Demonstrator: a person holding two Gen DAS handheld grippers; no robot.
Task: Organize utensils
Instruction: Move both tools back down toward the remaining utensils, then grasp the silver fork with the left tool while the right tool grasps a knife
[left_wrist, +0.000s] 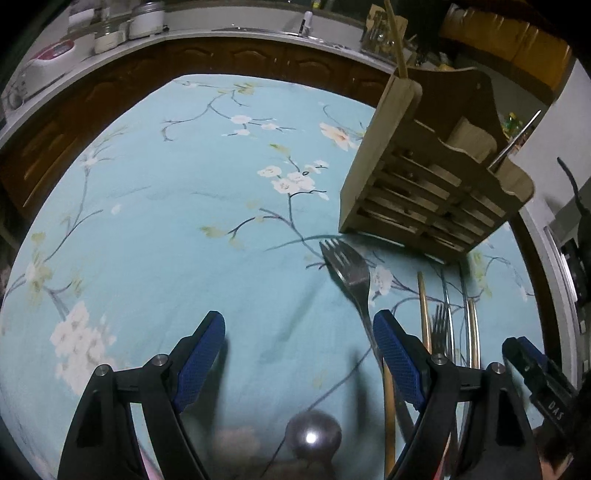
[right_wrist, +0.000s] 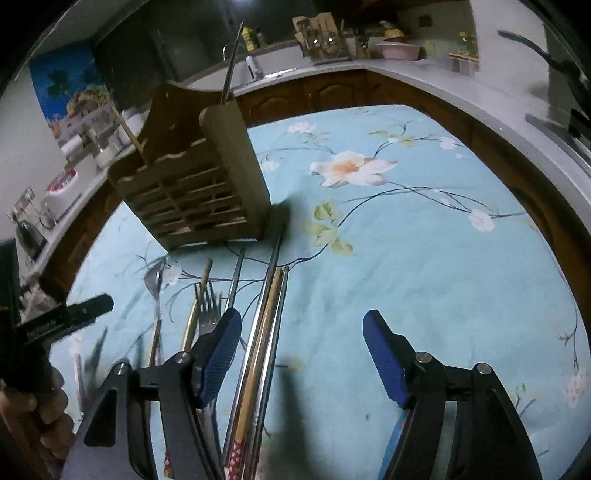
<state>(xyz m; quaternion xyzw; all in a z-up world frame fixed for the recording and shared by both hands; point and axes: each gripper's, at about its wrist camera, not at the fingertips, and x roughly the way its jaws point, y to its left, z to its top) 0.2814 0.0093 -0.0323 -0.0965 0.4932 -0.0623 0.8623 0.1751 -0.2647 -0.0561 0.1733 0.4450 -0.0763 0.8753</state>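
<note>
Spoon bowl (left_wrist: 313, 435) lies nearest, beneath the left gripper (left_wrist: 299, 354), whose jaws stand apart, empty. Fork (left_wrist: 351, 273) lies just inside its right finger, long axis running forward toward the wooden utensil caddy (left_wrist: 424, 192) ahead-right. Right gripper (right_wrist: 302, 354), likewise spread and empty, has chopsticks (right_wrist: 266, 325) running lengthwise beside its left finger.

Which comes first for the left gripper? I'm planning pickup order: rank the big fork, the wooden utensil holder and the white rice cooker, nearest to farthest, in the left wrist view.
1. Big fork: on the cloth, its handle running beside the right finger of the left gripper.
2. Wooden utensil holder: beyond the fork, on the right.
3. White rice cooker: on the counter, far left.
</note>
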